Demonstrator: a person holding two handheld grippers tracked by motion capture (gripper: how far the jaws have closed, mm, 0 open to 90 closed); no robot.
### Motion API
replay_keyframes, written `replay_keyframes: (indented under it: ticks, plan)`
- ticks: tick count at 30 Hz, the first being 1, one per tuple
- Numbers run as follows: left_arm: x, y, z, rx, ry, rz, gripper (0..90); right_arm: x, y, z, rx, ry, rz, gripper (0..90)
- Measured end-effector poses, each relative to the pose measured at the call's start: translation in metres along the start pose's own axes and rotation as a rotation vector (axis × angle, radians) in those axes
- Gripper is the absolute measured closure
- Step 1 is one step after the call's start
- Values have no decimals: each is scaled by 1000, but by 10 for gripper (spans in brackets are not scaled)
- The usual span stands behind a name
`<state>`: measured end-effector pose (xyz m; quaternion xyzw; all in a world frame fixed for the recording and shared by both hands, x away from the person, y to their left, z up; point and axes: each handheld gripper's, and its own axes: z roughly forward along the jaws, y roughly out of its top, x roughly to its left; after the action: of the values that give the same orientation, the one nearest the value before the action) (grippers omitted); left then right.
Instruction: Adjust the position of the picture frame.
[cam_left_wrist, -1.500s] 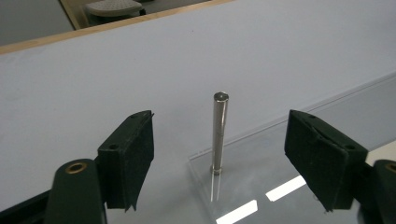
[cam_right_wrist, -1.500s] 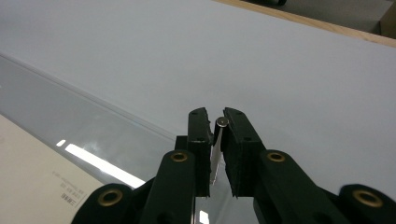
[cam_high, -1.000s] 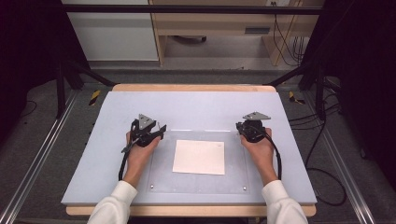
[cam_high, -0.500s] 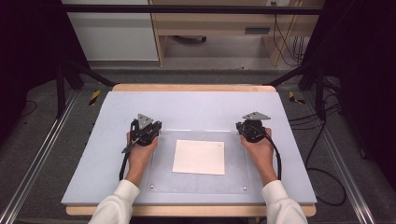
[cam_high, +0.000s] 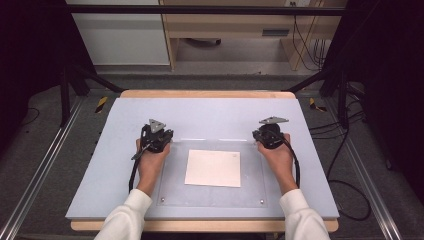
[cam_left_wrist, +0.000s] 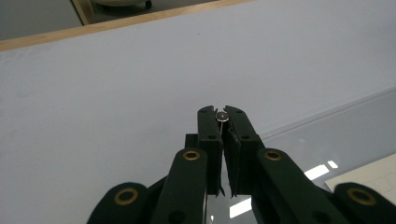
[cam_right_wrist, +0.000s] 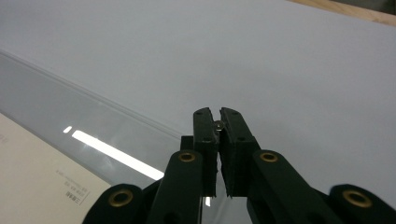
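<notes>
On the tabletop (cam_high: 210, 115), a paper sheet (cam_high: 213, 168) lies under a clear plate (cam_high: 172, 190) near the front edge. The left gripper (cam_high: 161, 138), jaws just closed on nothing, and the right gripper (cam_high: 264, 138), also closed and empty, rest at the plate's far corners, with the sheet between them.

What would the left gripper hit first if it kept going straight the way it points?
Probably nothing soon. The left gripper, jaws shut, sits at the far left corner of the clear sheet and points across the bare mat toward the table's wooden far edge. It tilts slightly down, so it may graze the mat first.
</notes>
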<state>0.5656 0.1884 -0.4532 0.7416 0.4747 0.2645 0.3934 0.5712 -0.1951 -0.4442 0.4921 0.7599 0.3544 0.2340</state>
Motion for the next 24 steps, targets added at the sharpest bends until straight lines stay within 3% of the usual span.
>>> replay_keyframes:
  ticks: [6,9,12,20,24]
  plan:
    - [6,13,3,92,-36,10,851,-6,11,4,71,30,16,855]
    - [9,18,6,114,-55,-12,852,-11,17,7,107,57,57,852]
    - [15,28,11,178,-81,-27,852,-15,24,11,151,80,86,851]
    - [19,37,16,231,-89,-49,853,-24,30,16,182,127,131,843]
    - [20,37,16,239,-97,-47,854,-22,30,14,184,123,120,842]
